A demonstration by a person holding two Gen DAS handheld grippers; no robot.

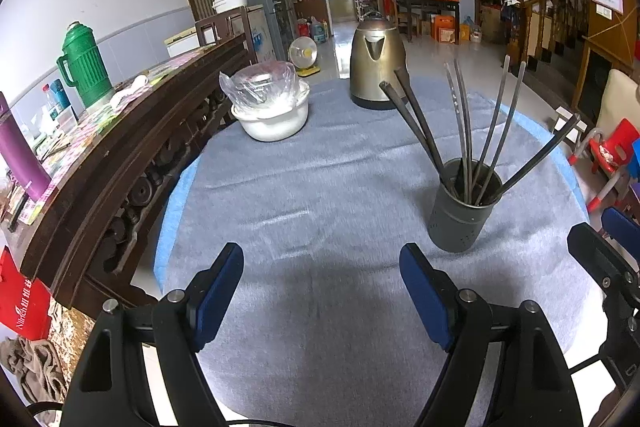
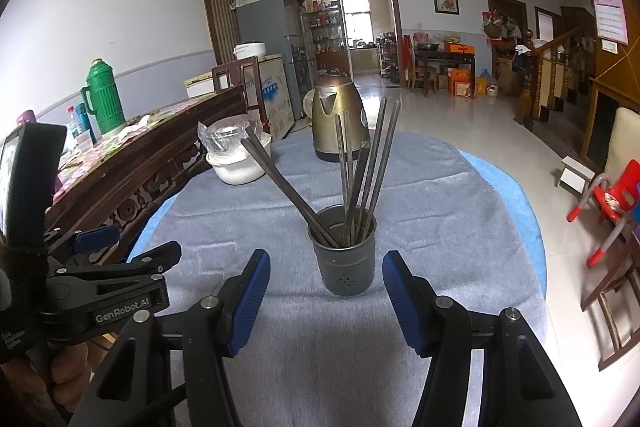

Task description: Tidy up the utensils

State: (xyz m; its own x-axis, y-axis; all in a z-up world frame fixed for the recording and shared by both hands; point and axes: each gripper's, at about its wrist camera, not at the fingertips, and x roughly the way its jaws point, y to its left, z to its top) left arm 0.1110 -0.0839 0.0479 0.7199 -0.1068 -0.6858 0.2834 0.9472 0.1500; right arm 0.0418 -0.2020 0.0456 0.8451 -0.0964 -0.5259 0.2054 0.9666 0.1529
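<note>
A dark grey metal utensil holder (image 1: pixel 464 211) (image 2: pixel 344 255) stands upright on the grey cloth of the round table (image 1: pixel 320 187) (image 2: pixel 440 195). Several long dark chopsticks (image 1: pixel 460 123) (image 2: pixel 360 175) lean out of it in different directions. My left gripper (image 1: pixel 322 291) is open and empty, low over the cloth, with the holder ahead and to its right. My right gripper (image 2: pixel 326 297) is open too, just short of the holder, which stands straight ahead of the gap between the blue pads. The left gripper (image 2: pixel 120 247) also shows at the left of the right wrist view.
A brass-coloured kettle (image 1: pixel 376 63) (image 2: pixel 336 119) stands at the table's far side. A white bowl with a plastic-wrapped dish (image 1: pixel 272 107) (image 2: pixel 236 155) sits at the far left. A dark wooden sideboard (image 1: pixel 120 155) runs along the left edge. A red child's chair (image 2: pixel 608 203) is on the right.
</note>
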